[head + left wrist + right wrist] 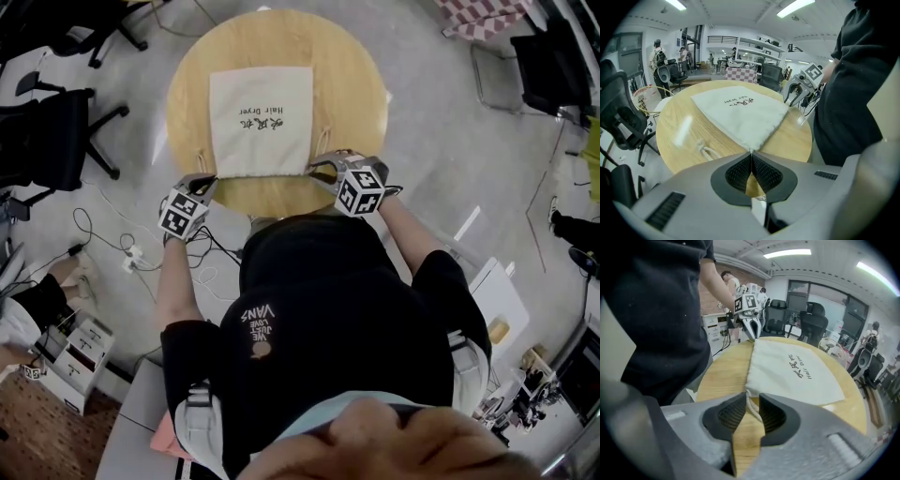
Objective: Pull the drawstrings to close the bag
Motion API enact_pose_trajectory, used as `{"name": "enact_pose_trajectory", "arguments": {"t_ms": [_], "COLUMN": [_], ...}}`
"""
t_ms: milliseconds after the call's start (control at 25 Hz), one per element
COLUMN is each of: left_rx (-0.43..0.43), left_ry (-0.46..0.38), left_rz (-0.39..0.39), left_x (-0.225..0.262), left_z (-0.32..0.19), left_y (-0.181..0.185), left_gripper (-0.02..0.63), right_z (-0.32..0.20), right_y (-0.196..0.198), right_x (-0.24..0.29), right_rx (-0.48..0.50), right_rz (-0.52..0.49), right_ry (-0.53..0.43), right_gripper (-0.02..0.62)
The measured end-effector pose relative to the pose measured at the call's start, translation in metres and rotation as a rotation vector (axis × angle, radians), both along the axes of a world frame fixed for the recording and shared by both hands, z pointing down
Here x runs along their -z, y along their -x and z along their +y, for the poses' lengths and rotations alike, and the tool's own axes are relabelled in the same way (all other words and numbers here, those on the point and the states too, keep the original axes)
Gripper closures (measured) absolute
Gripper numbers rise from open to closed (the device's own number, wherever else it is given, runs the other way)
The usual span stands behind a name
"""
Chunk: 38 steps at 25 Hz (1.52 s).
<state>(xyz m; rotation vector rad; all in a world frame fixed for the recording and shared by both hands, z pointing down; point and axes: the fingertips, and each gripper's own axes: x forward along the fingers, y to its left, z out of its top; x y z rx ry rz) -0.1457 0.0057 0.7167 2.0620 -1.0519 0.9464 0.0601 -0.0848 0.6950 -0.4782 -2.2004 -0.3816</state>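
Note:
A cream drawstring bag point(261, 117) with dark print lies flat on the round wooden table point(356, 84), its gathered edge toward me. My left gripper point(208, 181) is at the bag's near left corner. In the left gripper view its jaws point(751, 152) are shut on the tip of that corner of the bag point(740, 112), and a knotted drawstring end point(704, 150) lies loose on the wood beside it. My right gripper point(319, 169) is at the near right corner. Its jaws point(752, 397) stand slightly apart, with the white drawstring point(752, 407) running between them from the bag point(797, 371).
Black office chairs point(56, 141) stand left of the table and cables point(122, 244) trail over the floor below them. Another chair point(618, 117) is close to the table's edge. People point(658, 56) stand far back in the room.

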Motion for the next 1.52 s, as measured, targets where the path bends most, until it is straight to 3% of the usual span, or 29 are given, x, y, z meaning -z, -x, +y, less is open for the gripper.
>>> {"name": "enact_pose_trajectory", "arguments": {"t_ms": [400, 640, 680, 880, 1040, 1240, 1520], "left_rx": [0.031, 0.044, 0.044, 0.041, 0.039, 0.038, 0.082], "left_ry": [0.003, 0.006, 0.007, 0.009, 0.009, 0.009, -0.005], "left_rz": [-0.006, 0.0, 0.001, 0.004, 0.01, 0.023, 0.095], "left_x": [-0.004, -0.005, -0.006, -0.007, -0.008, -0.006, 0.0], "left_z": [0.0, 0.0, -0.001, 0.0, 0.0, 0.001, 0.001], "left_y": [0.0, 0.002, 0.002, 0.003, 0.003, 0.002, -0.001], "left_gripper": [0.591, 0.591, 0.591, 0.589, 0.589, 0.591, 0.591], "right_z": [0.0, 0.005, 0.004, 0.005, 0.003, 0.0, -0.022], "right_y": [-0.003, -0.003, -0.003, -0.002, -0.001, -0.002, -0.002], "right_x": [-0.021, -0.028, -0.028, -0.028, -0.027, -0.021, -0.005], "right_rx": [0.225, 0.262, 0.259, 0.213, 0.114, -0.082, -0.553], "right_rz": [0.113, 0.144, 0.146, 0.144, 0.138, 0.127, -0.025], "right_ry": [-0.041, -0.02, -0.017, 0.007, 0.045, 0.166, 0.508], "right_gripper": [0.511, 0.527, 0.571, 0.578, 0.586, 0.591, 0.594]}}
